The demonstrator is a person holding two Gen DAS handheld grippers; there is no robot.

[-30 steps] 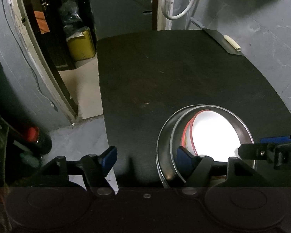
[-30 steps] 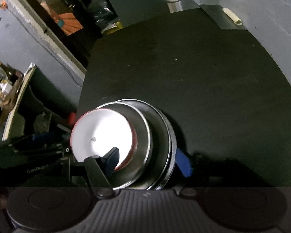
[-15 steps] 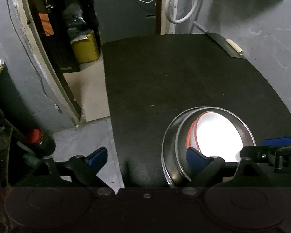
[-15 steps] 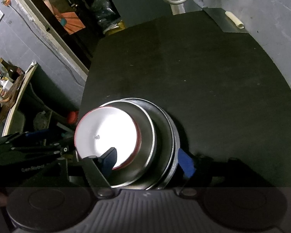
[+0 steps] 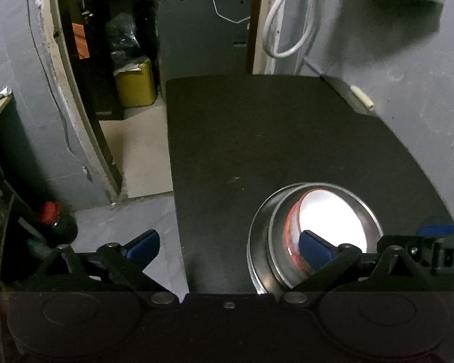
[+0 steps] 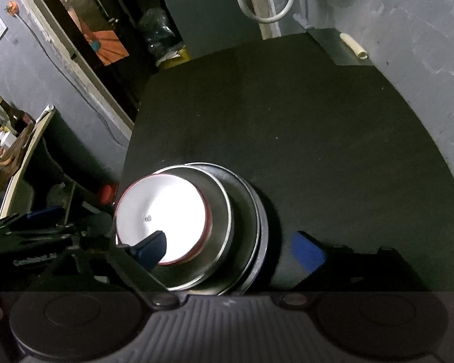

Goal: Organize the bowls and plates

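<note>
two grippers hang over the near edge of the black worktop (image 6: pixel 287 115), both with jaws opening and gripping nothing. the left gripper (image 5: pixel 230 245) straddles the worktop's left edge and the stack's rim; the right gripper (image 6: pixel 231 249) spans the stack. the stack: a white red-rimmed bowl (image 6: pixel 162 214) nested in a steel bowl (image 6: pixel 221 236) on steel plates (image 6: pixel 261 227). farther off, a yellow canister (image 5: pixel 134 83) stands on the floor.
</note>
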